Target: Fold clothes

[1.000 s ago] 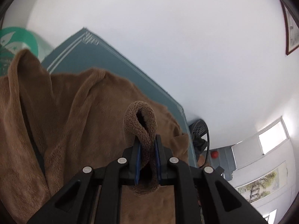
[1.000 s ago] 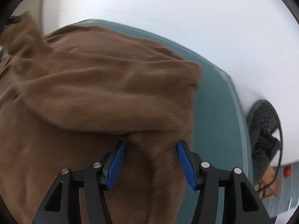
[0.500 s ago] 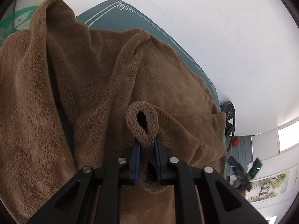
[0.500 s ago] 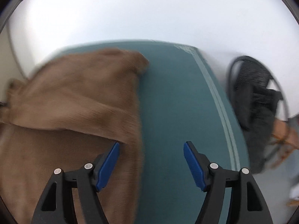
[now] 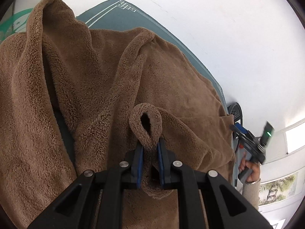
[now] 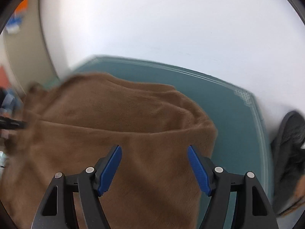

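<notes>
A brown fleece robe (image 5: 91, 80) lies bunched over a teal mat (image 5: 118, 13). My left gripper (image 5: 149, 148) is shut on a loop of the robe's thick edge, which bulges up between the blue pads. The right gripper (image 5: 247, 139) shows at the far right of the left wrist view, held in a person's hand off the mat's edge. In the right wrist view, my right gripper (image 6: 154, 152) stands open above the robe (image 6: 118, 126) with nothing between its fingers; that view is blurred.
The teal mat (image 6: 228, 106) lies bare to the right of the robe, and a white wall stands behind it. A black fan or basket (image 6: 289, 133) sits past the mat's right edge. A green patterned item (image 5: 11, 24) shows at far left.
The left gripper has lowered toward the mat, still pinching the robe's edge. The right gripper has let go of the fabric, swung away, and now hovers open over the robe.
</notes>
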`<move>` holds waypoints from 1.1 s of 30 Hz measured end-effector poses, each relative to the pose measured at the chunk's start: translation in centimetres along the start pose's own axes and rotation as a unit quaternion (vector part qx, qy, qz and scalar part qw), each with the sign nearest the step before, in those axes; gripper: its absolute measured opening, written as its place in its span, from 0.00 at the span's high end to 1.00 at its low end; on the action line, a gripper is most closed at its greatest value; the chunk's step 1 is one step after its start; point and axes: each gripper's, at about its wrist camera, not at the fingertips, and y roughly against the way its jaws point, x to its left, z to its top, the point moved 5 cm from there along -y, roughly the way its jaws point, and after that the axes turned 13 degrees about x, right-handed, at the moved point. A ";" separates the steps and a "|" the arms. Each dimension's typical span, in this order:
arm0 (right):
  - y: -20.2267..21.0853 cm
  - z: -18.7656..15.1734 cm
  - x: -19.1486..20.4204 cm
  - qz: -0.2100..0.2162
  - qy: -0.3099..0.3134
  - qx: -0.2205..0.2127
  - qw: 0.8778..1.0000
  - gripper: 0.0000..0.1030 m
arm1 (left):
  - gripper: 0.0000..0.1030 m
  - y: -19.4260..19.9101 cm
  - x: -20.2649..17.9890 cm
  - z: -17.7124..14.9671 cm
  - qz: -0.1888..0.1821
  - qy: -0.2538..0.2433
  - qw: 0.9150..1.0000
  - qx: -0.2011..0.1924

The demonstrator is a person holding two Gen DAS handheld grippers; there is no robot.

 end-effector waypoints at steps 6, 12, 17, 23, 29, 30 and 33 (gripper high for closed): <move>-4.0 -0.2 -2.1 0.000 -0.061 0.053 0.997 0.30 | 0.85 -0.5 0.5 0.4 -0.002 0.008 1.000 0.007; -2.9 -1.0 -3.1 -0.003 -0.079 0.022 0.997 0.77 | 0.85 1.5 -2.2 2.0 0.001 -0.028 0.999 -0.045; -1.7 -1.2 -4.9 -0.044 -0.106 -0.005 0.993 0.83 | 0.85 4.6 -5.0 3.4 0.000 -0.068 0.991 -0.116; -2.2 -1.9 -4.9 -0.028 -0.101 0.009 0.994 0.82 | 0.85 1.4 -2.6 3.9 0.026 -0.042 0.997 -0.067; 0.0 -2.0 -3.5 -0.027 -0.072 -0.018 0.997 0.03 | 0.85 -0.9 -0.1 3.7 0.033 -0.015 0.999 -0.029; 0.3 -1.9 -3.1 -0.026 -0.069 -0.025 0.997 0.03 | 0.85 -0.8 -0.1 3.7 0.032 -0.015 0.999 -0.030; 0.0 -2.1 -2.6 -0.047 -0.071 -0.006 0.996 0.03 | 0.85 -0.6 -0.5 4.0 0.031 -0.020 0.999 -0.035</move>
